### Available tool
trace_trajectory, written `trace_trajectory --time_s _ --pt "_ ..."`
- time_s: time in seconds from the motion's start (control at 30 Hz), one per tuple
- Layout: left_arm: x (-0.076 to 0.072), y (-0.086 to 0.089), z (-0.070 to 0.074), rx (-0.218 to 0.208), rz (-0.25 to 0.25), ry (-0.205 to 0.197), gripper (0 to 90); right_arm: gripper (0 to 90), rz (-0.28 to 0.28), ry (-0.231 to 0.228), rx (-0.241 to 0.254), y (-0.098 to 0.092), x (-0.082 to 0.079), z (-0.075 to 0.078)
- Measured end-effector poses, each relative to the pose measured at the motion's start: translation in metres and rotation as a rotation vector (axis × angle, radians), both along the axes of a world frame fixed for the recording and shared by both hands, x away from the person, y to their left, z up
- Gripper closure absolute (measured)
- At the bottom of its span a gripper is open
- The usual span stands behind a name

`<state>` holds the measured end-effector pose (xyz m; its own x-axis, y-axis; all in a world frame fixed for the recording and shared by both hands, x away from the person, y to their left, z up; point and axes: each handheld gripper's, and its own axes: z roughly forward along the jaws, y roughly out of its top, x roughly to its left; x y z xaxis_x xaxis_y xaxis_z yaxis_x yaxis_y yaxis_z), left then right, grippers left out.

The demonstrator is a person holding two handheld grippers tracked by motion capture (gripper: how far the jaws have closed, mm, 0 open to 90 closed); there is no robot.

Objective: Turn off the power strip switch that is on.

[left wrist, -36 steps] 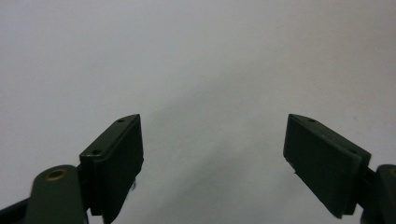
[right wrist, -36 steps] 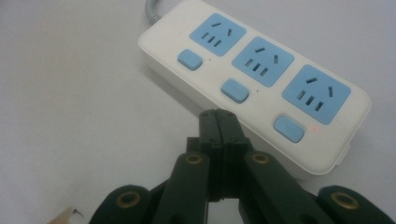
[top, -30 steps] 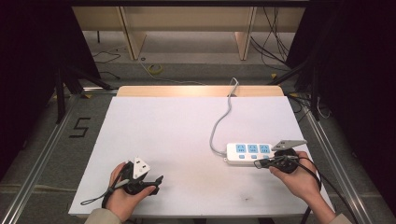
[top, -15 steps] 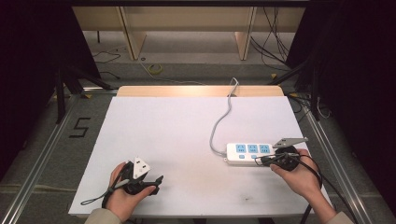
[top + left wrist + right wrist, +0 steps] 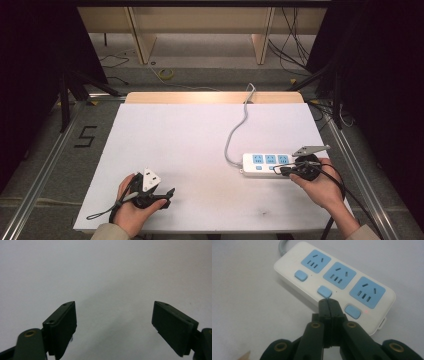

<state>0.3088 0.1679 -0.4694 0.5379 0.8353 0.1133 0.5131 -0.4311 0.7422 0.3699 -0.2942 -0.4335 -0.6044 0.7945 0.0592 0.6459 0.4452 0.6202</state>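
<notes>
A white power strip (image 5: 265,162) with three blue sockets and three blue switches lies on the white table (image 5: 190,135) at the right. My right gripper (image 5: 283,170) comes at it from the right. In the right gripper view its jaws are shut together with nothing between them, and the right gripper (image 5: 328,301) has its tips at the near edge of the middle switch (image 5: 324,291). Whether they press it I cannot tell. A faint red light (image 5: 366,312) glows beside the right-hand switch. My left gripper (image 5: 169,195) rests near the front left, open, and the left gripper (image 5: 113,315) faces bare table.
The strip's grey cable (image 5: 235,132) curves back over the table's far edge. A wooden strip (image 5: 215,97) runs along the back of the table. Dark stands and cables sit on the floor around it. A black "5" (image 5: 86,136) marks the floor at the left.
</notes>
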Motion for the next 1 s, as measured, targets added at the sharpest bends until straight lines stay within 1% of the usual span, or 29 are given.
trace_trajectory --time_s 0.47,0.63,0.7,1.0 --pt "0.0 0.0001 0.0 0.002 0.001 -0.001 19.9 90.0 -0.012 0.009 -0.003 -0.001 0.0042 0.0003" --pt "0.0 0.0001 0.0001 0.002 0.001 -0.002 19.9 90.0 -0.019 0.011 -0.01 -0.0021 0.0056 0.001" --pt "0.0001 0.0002 0.0001 0.002 0.001 -0.002 19.9 90.0 -0.023 0.01 -0.021 -0.0023 0.006 0.0011" --pt "0.0001 0.0001 0.0001 0.002 0.002 -0.002 19.9 90.0 -0.03 0.017 -0.029 -0.003 0.0085 0.001"
